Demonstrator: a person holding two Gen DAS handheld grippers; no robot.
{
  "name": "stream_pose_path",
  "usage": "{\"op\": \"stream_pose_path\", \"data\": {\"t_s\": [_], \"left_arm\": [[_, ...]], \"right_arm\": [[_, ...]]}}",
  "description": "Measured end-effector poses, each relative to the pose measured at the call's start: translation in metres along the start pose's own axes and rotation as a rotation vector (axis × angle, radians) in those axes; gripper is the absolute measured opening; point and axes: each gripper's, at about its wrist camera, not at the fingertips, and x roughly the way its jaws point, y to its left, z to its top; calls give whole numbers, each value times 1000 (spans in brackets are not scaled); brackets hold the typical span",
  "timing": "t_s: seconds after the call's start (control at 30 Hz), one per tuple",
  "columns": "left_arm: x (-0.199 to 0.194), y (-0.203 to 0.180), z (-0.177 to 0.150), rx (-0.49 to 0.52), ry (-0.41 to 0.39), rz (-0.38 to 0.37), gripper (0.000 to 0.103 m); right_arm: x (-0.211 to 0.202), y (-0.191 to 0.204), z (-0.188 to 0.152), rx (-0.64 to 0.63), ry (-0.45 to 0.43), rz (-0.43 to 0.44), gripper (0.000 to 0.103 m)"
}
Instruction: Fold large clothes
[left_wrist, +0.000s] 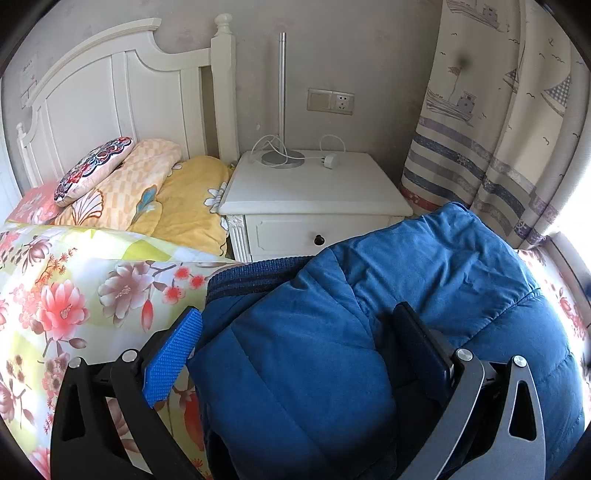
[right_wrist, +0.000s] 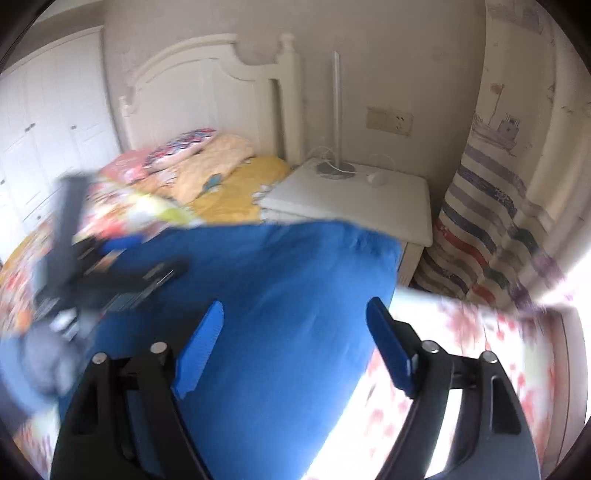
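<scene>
Left wrist view: a blue quilted padded jacket (left_wrist: 332, 350) fills the lower centre and right of the frame, bunched in puffy folds on the floral bedspread (left_wrist: 55, 295), its dark ribbed hem at centre left. The left tool (left_wrist: 299, 354) stands wide around a fold of it; whether the pads press the fabric cannot be told. A white nightstand (left_wrist: 314, 192) sits at upper centre.

Right wrist view, blurred: the jacket (right_wrist: 277, 295) spreads across the middle. The right tool (right_wrist: 295, 343) is spread apart above it, gripping nothing.

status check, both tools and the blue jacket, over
Left tool open, straddling a jacket fold. Right tool open over the blue jacket, nothing gripped. Jacket bunched on the bed. Nothing blocking.
</scene>
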Motion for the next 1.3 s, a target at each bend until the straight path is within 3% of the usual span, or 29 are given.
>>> {"op": "stream_pose_path", "data": {"t_s": [0.1, 0.17, 0.2, 0.33, 0.4, 0.47, 0.6, 0.67, 0.77, 0.87, 1.03, 1.3], "left_arm": [[0, 0, 0, 2, -1, 1, 99], [-1, 0, 0, 5, -3, 5, 99], [-1, -1, 1, 8, -1, 13, 99], [-5, -3, 4, 19, 39, 38, 99], [-21, -2, 5, 14, 45, 42, 99], [-56, -1, -1, 10, -14, 8, 99], [-170, 5, -34, 10, -207, -45, 99], [-216, 7, -52, 19, -251, -46, 99], [-290, 10, -94, 14, -324, 85, 99], [-326, 10, -129, 28, -395, 189, 99], [-342, -1, -157, 58, -309, 134, 99], [-366, -11, -162, 65, -302, 124, 99]], "right_arm": [[-28, 25, -35, -10, -24, -24, 90], [-23, 44, -61, -22, 0, -47, 91], [-20, 46, -72, 13, -32, -60, 91], [-11, 25, -80, 177, 14, 15, 96], [-22, 25, -77, 216, 55, -10, 96], [-60, 36, -76, 205, 16, -93, 96], [-149, 57, -97, 244, -181, -88, 100], [-195, 70, -116, 261, -294, -97, 100], [-243, 85, -139, 291, -390, -145, 100], [-265, 95, -155, 320, -397, -179, 101], [-274, 115, -166, 332, -289, -194, 100], [-308, 144, -150, 258, -306, -210, 100]]}}
